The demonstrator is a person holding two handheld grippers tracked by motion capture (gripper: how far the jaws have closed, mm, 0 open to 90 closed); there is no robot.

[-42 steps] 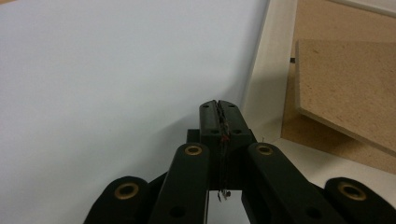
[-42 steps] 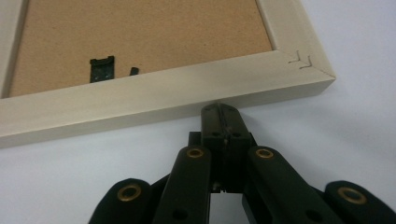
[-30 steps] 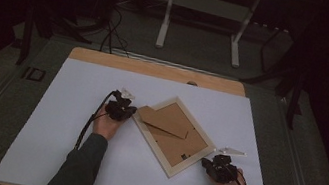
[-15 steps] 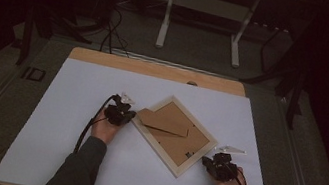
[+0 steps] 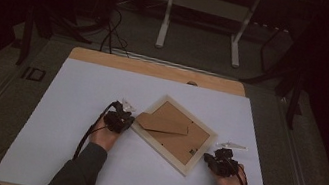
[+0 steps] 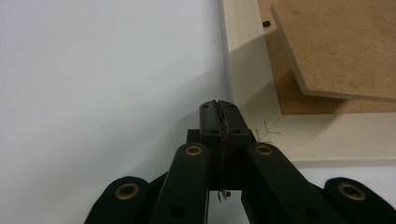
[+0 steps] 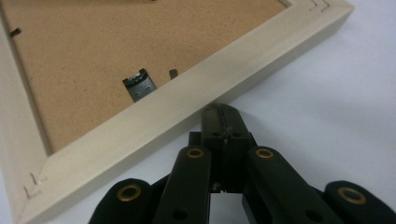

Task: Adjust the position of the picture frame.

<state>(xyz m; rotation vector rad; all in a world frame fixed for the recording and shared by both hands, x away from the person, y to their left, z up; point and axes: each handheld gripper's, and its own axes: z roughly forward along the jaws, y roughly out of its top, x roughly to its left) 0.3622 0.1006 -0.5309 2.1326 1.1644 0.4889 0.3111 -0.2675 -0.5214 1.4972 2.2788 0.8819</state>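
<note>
A pale wooden picture frame [image 5: 173, 132] lies face down and turned diamond-wise on the white table [image 5: 64, 106]. Its brown backing board [image 5: 179, 143] shows, with a brown stand flap [image 5: 162, 123] raised off it. My left gripper [image 5: 128, 119] is shut with nothing in it, its tip at the frame's left corner [image 6: 247, 107]. My right gripper [image 5: 209, 157] is also shut and empty, its tip against the frame's outer edge [image 7: 187, 114] near the lower right corner. A small metal hanger [image 7: 139, 85] sits on the backing board [image 7: 93, 51] just ahead of it.
The table's wooden far edge [image 5: 156, 69] borders a dark floor with cables [image 5: 111, 33] and a white stand's legs [image 5: 202, 23]. Black cables trail from both grippers along the person's sleeves [image 5: 81, 170]. White table surface lies to the left [image 6: 93, 70].
The left hand has shifted slightly sideways along the frame's left corner. The frame sits a little differently turned. The right hand has stayed in place.
</note>
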